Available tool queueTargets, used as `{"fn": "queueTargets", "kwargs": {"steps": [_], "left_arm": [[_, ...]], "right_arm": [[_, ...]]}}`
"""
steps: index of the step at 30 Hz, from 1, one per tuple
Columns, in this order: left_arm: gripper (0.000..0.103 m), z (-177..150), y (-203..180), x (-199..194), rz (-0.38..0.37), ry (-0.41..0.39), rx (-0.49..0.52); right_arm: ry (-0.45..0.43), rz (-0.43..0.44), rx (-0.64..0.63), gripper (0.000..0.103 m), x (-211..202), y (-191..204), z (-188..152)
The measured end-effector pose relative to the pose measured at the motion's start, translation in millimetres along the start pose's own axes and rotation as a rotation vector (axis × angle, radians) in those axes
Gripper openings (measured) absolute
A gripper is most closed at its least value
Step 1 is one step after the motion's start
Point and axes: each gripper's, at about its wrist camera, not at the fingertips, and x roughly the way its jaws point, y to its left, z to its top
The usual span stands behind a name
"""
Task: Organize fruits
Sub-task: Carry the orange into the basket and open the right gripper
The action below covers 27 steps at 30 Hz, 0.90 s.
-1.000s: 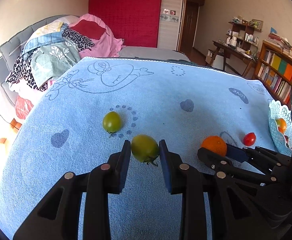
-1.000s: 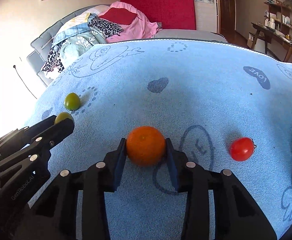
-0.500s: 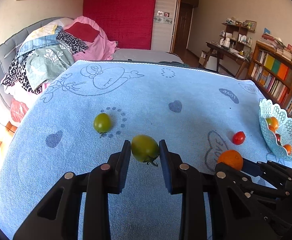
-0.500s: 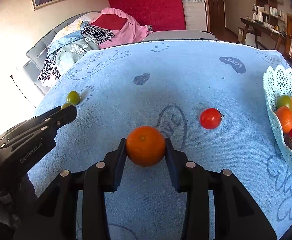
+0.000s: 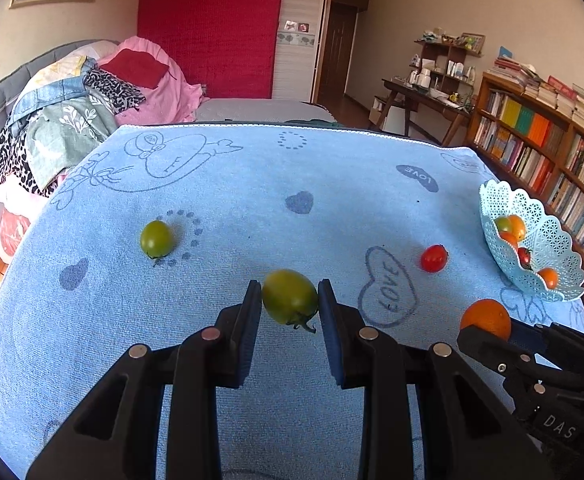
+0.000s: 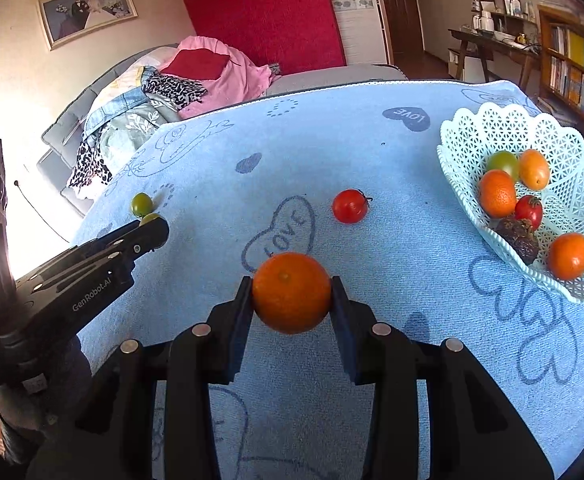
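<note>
Towel (image 5: pixel 252 184) in pale blue with heart prints covers the table. Near its right edge sits the lace-patterned basket (image 6: pixel 564 152), holding several orange, red and green fruits. The right hand-held gripper (image 6: pixel 292 300) is clamped on an orange (image 6: pixel 291 291); the left hand-held gripper (image 5: pixel 290 300) pinches a green tomato (image 5: pixel 289 295). A red tomato (image 6: pixel 349 205) lies left of the basket, a smaller green tomato (image 5: pixel 156 239) toward the left edge

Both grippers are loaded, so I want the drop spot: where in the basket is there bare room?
The basket is bare along its far and right lattice, beyond the fruit cluster. Its left and near side is crowded. The towel between red tomato and basket is open.
</note>
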Motion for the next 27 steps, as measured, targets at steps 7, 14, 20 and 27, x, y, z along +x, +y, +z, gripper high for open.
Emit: {"fn": "queueTargets", "kwargs": {"steps": [7,14,20,27], "left_arm": [[0.030,-3,-9,-2,-0.079,0.011,0.006],[0.030,-9,-28,-2,-0.093,0.030,0.047],[0.030,-11,-43,-8,-0.132,0.041,0.056],[0.030,-9,-62,-11,-0.150,0.044,0.076]], "right_arm": [[-0.035,-0.025,0.048,0.039,-26,-19,-5],[-0.073,-0.065,0.117,0.039,-54,-48,-15],[-0.141,-0.103,0.173,0.039,-84,-75,-13],[-0.207,-0.145,0.229,0.039,-108,-108,-7]]}}
